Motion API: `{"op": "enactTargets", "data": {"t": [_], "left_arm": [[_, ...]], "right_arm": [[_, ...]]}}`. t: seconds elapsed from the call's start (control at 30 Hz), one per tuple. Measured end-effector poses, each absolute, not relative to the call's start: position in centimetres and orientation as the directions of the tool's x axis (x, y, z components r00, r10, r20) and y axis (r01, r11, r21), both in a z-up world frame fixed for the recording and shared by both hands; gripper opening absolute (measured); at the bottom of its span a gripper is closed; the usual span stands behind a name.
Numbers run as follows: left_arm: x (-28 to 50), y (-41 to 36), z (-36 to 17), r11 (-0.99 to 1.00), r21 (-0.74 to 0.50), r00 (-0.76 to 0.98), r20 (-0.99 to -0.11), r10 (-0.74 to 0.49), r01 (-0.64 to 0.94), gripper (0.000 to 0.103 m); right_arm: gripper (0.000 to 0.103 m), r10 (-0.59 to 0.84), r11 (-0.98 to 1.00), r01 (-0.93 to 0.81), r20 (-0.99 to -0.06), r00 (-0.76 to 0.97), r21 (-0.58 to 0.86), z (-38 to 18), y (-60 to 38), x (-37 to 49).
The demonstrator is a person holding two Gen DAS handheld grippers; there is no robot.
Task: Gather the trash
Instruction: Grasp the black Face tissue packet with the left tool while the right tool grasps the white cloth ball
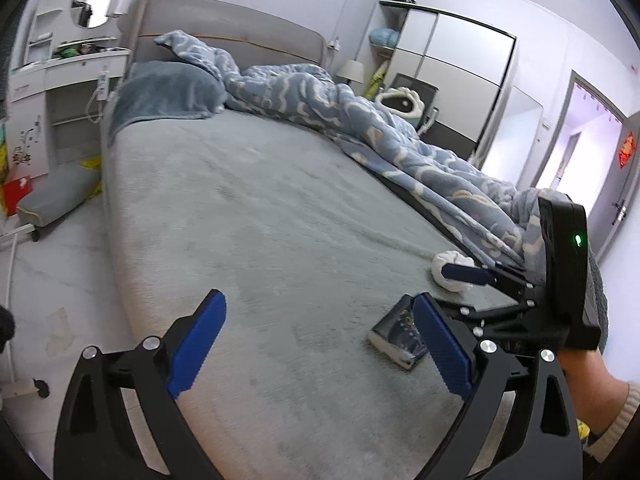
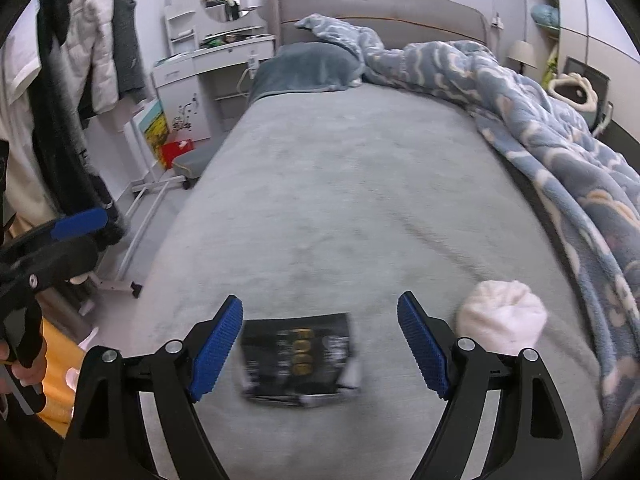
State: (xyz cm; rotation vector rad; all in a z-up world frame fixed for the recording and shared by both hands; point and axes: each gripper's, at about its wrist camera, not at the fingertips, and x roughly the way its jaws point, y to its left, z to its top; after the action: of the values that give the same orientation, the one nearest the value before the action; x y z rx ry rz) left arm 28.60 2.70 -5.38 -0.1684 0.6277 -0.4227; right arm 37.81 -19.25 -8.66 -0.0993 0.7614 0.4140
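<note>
A black packet with gold lettering (image 2: 298, 358) lies flat on the grey bed (image 2: 340, 200), between the open fingers of my right gripper (image 2: 320, 346), just above the packet. A white crumpled wad (image 2: 502, 318) lies to the right of that gripper, beside its right finger. In the left wrist view the packet (image 1: 396, 336) and the wad (image 1: 450, 272) lie at the right, with the right gripper's blue fingers (image 1: 468, 274) over them. My left gripper (image 1: 316, 346) is open and empty over the bed's near edge.
A blue patterned duvet (image 2: 560, 128) is bunched along the bed's right side, a grey-blue pillow (image 2: 304, 66) at the head. A white dresser (image 2: 192, 72), a rolling stool (image 2: 192, 162) and a clothes rack (image 2: 80, 60) stand left of the bed.
</note>
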Motion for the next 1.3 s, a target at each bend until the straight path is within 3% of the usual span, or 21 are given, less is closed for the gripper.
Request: {"op": "enactTargets", "data": {"t": [0.43,0.83,1.3], "left_arm": [[31.7,-3.7,-7.9,0.819,-0.290,0.599,-0.568,-0.564,0.496,0.097],[32.7,-7.6,-11.2,0.755,-0.280,0.470,-0.641,-0.607,0.593,0.097],[33.1,-9.8,-12.2,0.745,-0.263,0.441,-0.668,-0.599,0.613,0.096]], "right_arm": [[0.081,0.271,0.939,-0.339,-0.710,0.650,0.047,-9.7,-24.1,41.4],[0.081,0.204,0.957,-0.290,-0.751,0.628,0.017,-11.7,-27.1,43.1],[0.036,0.115,0.978,-0.208,-0.767,0.631,-0.024,-12.5,-30.7,43.7]]}}
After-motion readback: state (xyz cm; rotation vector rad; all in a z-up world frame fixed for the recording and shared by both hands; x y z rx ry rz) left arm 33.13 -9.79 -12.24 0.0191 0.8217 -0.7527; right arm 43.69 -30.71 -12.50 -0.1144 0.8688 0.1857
